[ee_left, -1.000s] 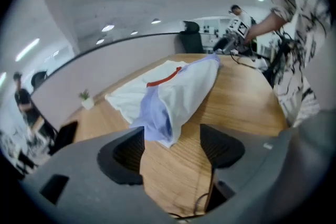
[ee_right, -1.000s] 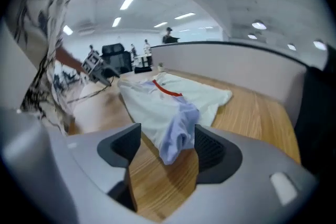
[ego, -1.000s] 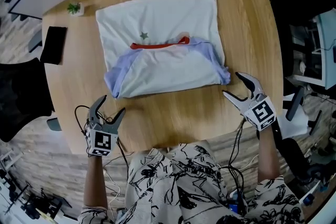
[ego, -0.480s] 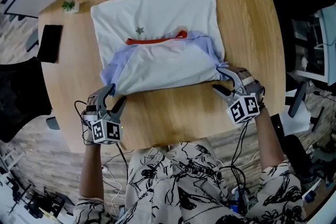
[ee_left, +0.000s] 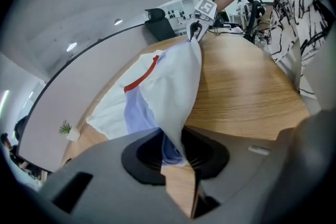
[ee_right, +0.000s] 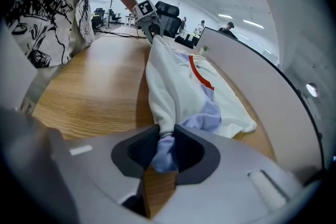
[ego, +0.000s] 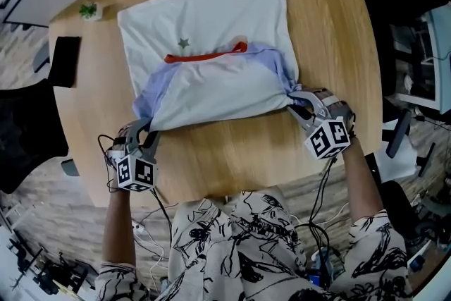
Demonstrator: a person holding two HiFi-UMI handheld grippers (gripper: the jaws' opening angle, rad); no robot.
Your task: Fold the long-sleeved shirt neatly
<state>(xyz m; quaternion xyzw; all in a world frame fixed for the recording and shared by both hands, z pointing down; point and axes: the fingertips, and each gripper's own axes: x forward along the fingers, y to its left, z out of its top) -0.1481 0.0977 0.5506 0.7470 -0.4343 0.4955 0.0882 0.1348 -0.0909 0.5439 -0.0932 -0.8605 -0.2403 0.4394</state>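
White and lavender, the long-sleeved shirt (ego: 211, 39) lies partly folded on the round wooden table (ego: 232, 151), from the middle towards the far edge, its sleeves already tucked in and its red neckline trim (ego: 204, 56) facing up.

The person has the left gripper (ego: 146, 132) at the shirt's near-left corner and the right gripper (ego: 297, 102) at its near-right corner. Both sets of jaws have just been closing, and each is now nipped tight on a bunch of cloth: white and lavender layers together on the left, mostly the lavender sleeve end on the right. Taking both near corners at once looks like a way to keep the near hem straight, so that half can be carried over the far half in one even fold.

From the head view I get the layout: square outline, a small star (ego: 184, 43) above the neckline, a tiny plant (ego: 88, 10) and a dark flat object (ego: 63, 60) near the table's left edge. It cannot show the pinch itself, since the marker cubes cover much of the jaws. Each gripper view shows cloth squeezed between its pads, with the hem running to the opposite gripper.
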